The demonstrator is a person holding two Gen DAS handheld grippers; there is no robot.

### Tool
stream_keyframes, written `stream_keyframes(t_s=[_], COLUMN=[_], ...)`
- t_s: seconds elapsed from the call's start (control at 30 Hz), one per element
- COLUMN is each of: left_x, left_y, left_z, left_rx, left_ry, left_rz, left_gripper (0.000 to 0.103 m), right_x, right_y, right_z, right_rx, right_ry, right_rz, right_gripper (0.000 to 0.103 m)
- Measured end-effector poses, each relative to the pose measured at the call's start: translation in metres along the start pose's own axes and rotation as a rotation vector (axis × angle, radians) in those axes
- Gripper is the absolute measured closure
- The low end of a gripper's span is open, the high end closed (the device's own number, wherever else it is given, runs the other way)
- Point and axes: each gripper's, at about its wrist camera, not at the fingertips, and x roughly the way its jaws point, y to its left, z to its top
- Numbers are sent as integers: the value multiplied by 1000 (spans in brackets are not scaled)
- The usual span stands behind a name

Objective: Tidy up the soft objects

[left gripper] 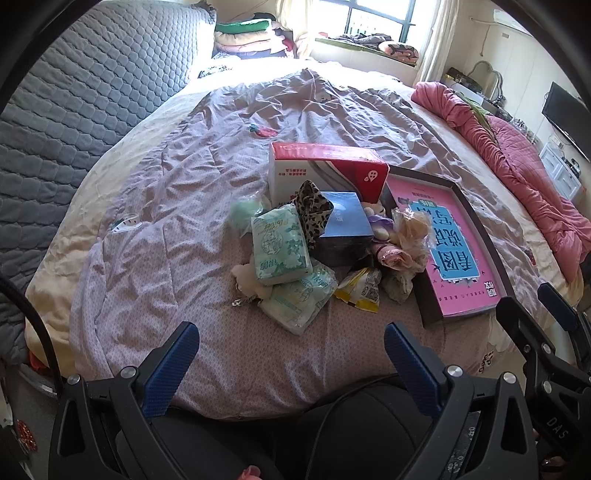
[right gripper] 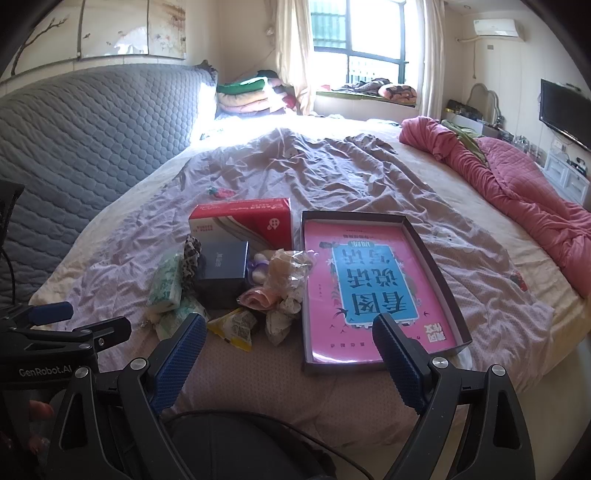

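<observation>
Nearest the cameras, the left gripper (left gripper: 290,341) and the right gripper (right gripper: 290,332) are both hovering over the near edge of the bed, jaws spread wide and gripping nothing. Under them the lilac dotted quilt (left gripper: 155,236) is lying wrinkled across the mattress.

Just beyond, a heap of soft things is sitting mid-bed: 2 green tissue packs (left gripper: 280,245) stacked one on another, a yellow snack packet (left gripper: 360,290), a leopard-print cloth (left gripper: 312,210), small plush pieces (left gripper: 380,221) and a crinkled clear bag (right gripper: 286,271). A dark blue box (left gripper: 345,230) is standing among them, with a red and white box (left gripper: 325,168) behind it. Just beside the heap, to the right, a shallow tray (right gripper: 439,266) is holding a pink book (right gripper: 373,280).

Farther off, a pink blanket (right gripper: 509,184) is bunching along the right side, and a grey quilted headboard (right gripper: 85,147) is rising on the left. Folded bedding (right gripper: 247,94) is piling near the bright window (right gripper: 365,37), with a television (right gripper: 565,110) and air conditioner (right gripper: 495,27) on the right-hand walls.
</observation>
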Motion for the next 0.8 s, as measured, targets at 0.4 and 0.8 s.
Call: stream_keyframes(t_s=[0.4, 0.8], left_x=[0, 4], left_y=[1, 2], left_z=[-1, -3], left_rx=[-1, -4], left_ry=[0, 9], left_rz=[0, -2], left_gripper=[2, 2], right_x=[1, 5], right_y=[1, 2], right_z=[0, -2], right_rx=[-1, -3], right_ry=[2, 10], right_rz=[0, 3], right_gripper=[11, 11])
